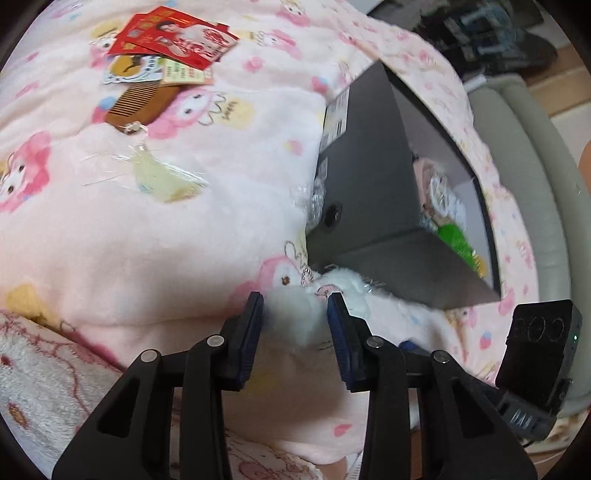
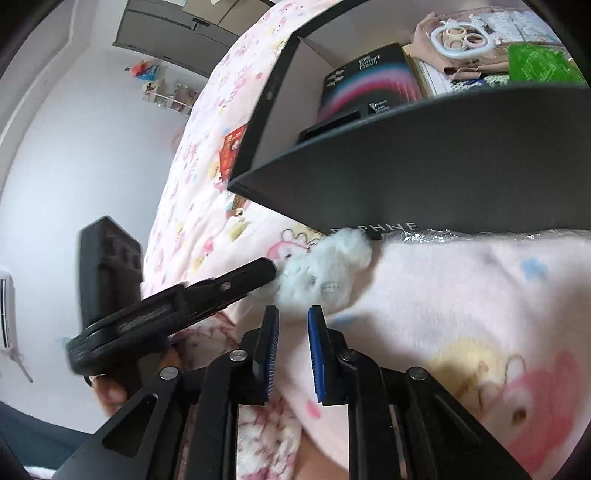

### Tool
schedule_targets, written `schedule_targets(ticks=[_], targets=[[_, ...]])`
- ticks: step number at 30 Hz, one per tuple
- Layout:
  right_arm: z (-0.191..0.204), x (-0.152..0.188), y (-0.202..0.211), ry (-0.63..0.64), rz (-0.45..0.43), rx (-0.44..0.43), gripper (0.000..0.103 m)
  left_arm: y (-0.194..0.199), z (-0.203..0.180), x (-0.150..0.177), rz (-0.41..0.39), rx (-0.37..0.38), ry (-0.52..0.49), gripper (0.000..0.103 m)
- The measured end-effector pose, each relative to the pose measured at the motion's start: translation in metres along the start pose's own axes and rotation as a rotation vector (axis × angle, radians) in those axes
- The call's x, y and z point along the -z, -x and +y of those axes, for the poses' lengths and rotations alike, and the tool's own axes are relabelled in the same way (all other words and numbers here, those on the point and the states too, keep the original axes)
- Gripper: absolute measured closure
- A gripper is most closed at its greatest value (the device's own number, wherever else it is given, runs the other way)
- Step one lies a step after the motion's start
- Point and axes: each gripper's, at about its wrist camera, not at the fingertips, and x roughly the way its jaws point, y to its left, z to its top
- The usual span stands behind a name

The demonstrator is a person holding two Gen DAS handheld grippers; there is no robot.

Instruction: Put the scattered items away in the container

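A white plush keychain toy (image 1: 332, 295) lies on the pink blanket just in front of the dark grey box (image 1: 373, 192). My left gripper (image 1: 295, 301) is open, its fingers on either side of the toy's fluffy end. In the right wrist view the toy (image 2: 325, 269) lies against the box wall (image 2: 424, 162), with the left gripper's finger (image 2: 255, 275) touching it. My right gripper (image 2: 293, 314) is open and empty, just short of the toy. The box holds a black package (image 2: 365, 85), tape rings (image 2: 461, 38) and a green item (image 2: 539, 61).
Red envelopes (image 1: 173, 35), cards (image 1: 155, 70), a wooden comb (image 1: 144, 105) and a pale yellow item in clear wrap (image 1: 162, 173) lie scattered on the blanket (image 1: 184, 240) at the far left. A grey sofa edge (image 1: 535, 166) runs behind the box.
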Motion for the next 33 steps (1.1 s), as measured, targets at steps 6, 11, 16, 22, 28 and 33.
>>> schedule_targets(ticks=[6,11,16,22,28,33], targets=[[-0.015,-0.025,-0.013,-0.096,-0.015,0.039,0.070,0.001,0.012,0.001,0.055,0.031,0.033,0.058],[-0.031,-0.024,-0.031,-0.113,0.058,0.076,0.068,-0.004,0.003,0.005,0.070,-0.013,-0.009,0.059],[-0.035,-0.024,-0.042,-0.084,0.017,0.102,0.067,-0.015,-0.002,0.000,0.066,-0.048,-0.039,0.068],[-0.039,-0.016,-0.036,-0.062,0.031,0.037,0.072,-0.010,-0.004,0.000,0.028,0.018,-0.049,0.070],[-0.021,0.005,0.011,0.011,-0.009,0.027,0.075,0.009,0.003,-0.001,-0.065,0.081,0.008,0.073],[-0.019,0.037,0.020,-0.001,-0.025,0.090,0.075,-0.001,0.005,-0.004,-0.016,0.091,0.044,0.073]])
